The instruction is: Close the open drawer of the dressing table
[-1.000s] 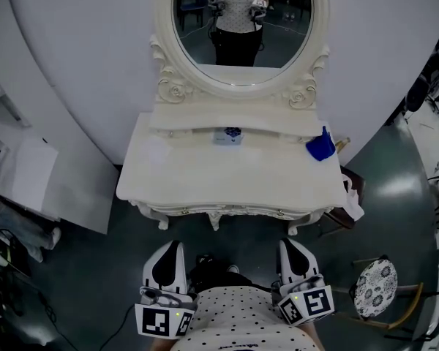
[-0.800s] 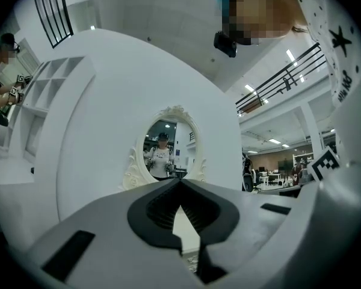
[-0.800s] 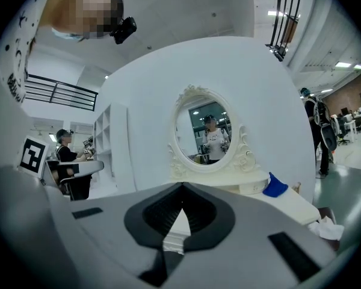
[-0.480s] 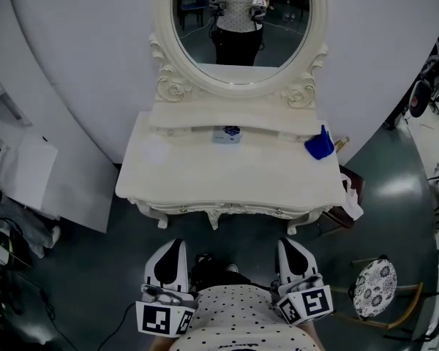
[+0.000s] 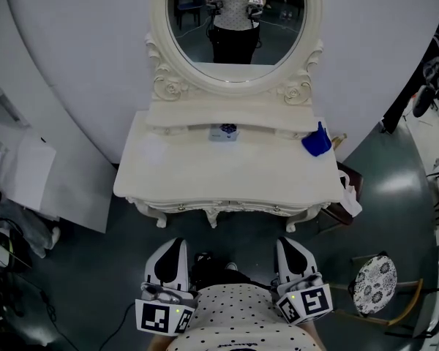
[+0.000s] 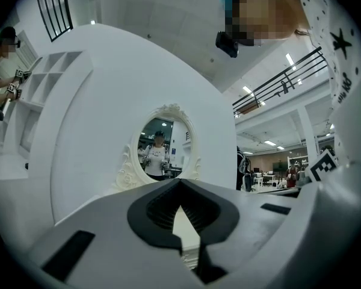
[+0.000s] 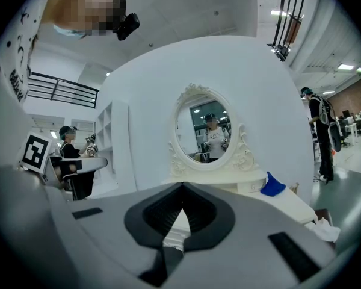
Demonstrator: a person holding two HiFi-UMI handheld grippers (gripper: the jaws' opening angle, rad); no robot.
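Note:
The cream dressing table (image 5: 227, 174) with its oval mirror (image 5: 234, 20) stands ahead of me. A small drawer (image 5: 223, 132) under the mirror shelf is pulled out a little, with something blue inside. A blue object (image 5: 316, 143) lies at the tabletop's right rear. My left gripper (image 5: 177, 243) and right gripper (image 5: 285, 241) are held low near my body, well short of the table's front edge. Both are shut with nothing in them. Beyond the closed fingertips, the left gripper (image 6: 180, 182) and the right gripper (image 7: 182, 186) each look at the table and mirror.
A curved white wall (image 5: 80, 57) backs the table. White shelving (image 5: 29, 174) stands at the left. A stool with a patterned seat (image 5: 373, 287) is at the right, and a white cloth (image 5: 349, 196) hangs by the table's right corner. A person (image 7: 69, 146) sits far left.
The head view has drifted slightly, so the table sits a little further left in the picture. Both grippers stay where they were, shut.

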